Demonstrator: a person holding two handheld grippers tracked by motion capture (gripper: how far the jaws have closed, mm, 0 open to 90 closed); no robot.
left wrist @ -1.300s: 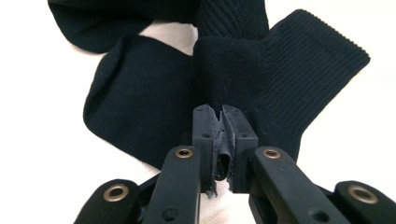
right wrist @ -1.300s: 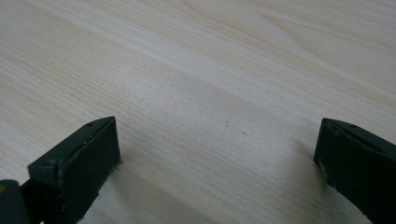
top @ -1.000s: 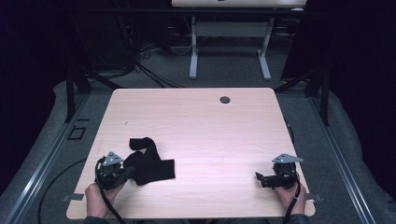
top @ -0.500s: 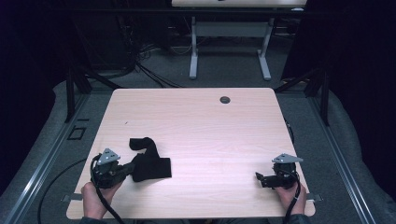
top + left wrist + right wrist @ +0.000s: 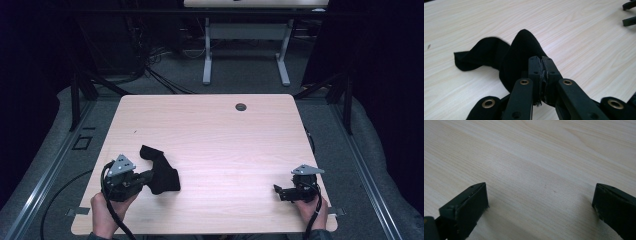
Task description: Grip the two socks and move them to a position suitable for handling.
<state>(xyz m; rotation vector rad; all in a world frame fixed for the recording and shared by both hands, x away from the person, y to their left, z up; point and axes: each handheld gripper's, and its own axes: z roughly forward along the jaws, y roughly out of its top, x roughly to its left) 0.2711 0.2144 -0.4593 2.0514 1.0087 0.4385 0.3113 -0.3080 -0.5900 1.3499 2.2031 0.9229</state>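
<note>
Your left gripper point(image 5: 542, 72) has its jaws pressed together on the near edge of the black cloth point(image 5: 499, 56), soft and limp. The cloth trails ahead of it and off to the left across the pale wood-grain table point(image 5: 240, 145). Your right gripper point(image 5: 286, 191) rests spread, well apart from the cloth.

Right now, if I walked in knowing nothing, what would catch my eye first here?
Probably the black cloth lying crumpled near the table's front left, dark against the pale wood. The left gripper has its jaws pinched shut on one edge of it. Over at the front right, the right gripper sits with its jaws wide open above bare wood.
</note>
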